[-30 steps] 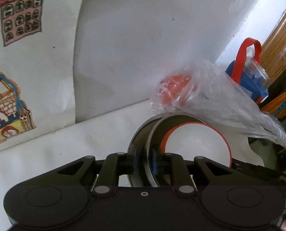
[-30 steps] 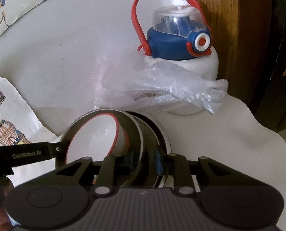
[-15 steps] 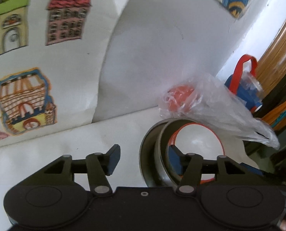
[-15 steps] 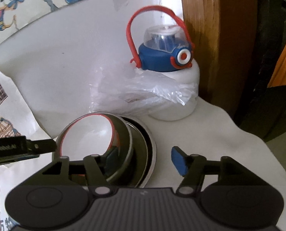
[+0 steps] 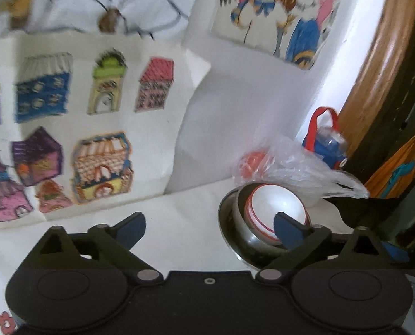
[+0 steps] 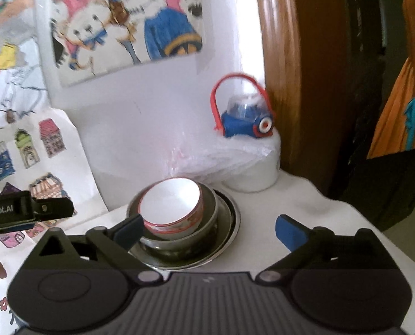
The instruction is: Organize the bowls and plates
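Steel plate (image 6: 229, 240) sat on white table (image 6: 333, 223) w/ a steel bowl (image 6: 207, 220) nested in it and a red-rimmed white bowl (image 6: 171, 198) inside that, tilted. Left gripper (image 5: 210, 229) jaws spread wide, empty, stack behind its right finger. Right gripper (image 6: 210, 229) jaws also spread, nothing held, stack behind its left finger. Clear plastic bag (image 6: 221, 156) & blue-lidded bottle (image 6: 246, 122) stood just behind stack.

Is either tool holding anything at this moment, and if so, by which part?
Nothing is held. The left tool and right tool are both open, and the stacked dishes sit free on the table.
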Demonstrator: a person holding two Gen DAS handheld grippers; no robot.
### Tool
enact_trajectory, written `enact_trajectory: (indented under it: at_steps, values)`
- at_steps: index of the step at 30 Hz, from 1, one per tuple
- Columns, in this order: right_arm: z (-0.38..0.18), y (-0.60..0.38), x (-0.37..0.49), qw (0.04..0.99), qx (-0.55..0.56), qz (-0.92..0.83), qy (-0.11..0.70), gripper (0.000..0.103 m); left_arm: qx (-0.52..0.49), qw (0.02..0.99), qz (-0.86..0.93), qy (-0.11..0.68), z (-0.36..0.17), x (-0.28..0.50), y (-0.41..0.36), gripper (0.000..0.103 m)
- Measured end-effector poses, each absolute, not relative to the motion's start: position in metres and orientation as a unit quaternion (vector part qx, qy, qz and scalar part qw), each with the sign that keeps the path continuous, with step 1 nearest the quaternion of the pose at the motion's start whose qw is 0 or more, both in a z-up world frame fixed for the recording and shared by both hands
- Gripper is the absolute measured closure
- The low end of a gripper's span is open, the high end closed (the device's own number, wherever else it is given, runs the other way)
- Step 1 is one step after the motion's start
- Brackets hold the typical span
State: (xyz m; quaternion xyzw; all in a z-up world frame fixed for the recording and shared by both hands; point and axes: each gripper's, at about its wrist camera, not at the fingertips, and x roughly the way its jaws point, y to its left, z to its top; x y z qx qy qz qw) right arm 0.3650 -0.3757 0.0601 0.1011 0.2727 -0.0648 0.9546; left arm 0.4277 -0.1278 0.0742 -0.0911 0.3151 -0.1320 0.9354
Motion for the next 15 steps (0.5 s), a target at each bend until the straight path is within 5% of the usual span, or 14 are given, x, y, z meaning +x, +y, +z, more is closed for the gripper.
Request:
enact_trajectory:
  at_steps: [15]
  values:
    - [0.059, -0.320, 0.240, 0.976, 0.072, -0.110, 0.171, 0.000, -0.060, 0.973, -0.125, 0.182, 0.067, 0.298, -0.092, 0.001]
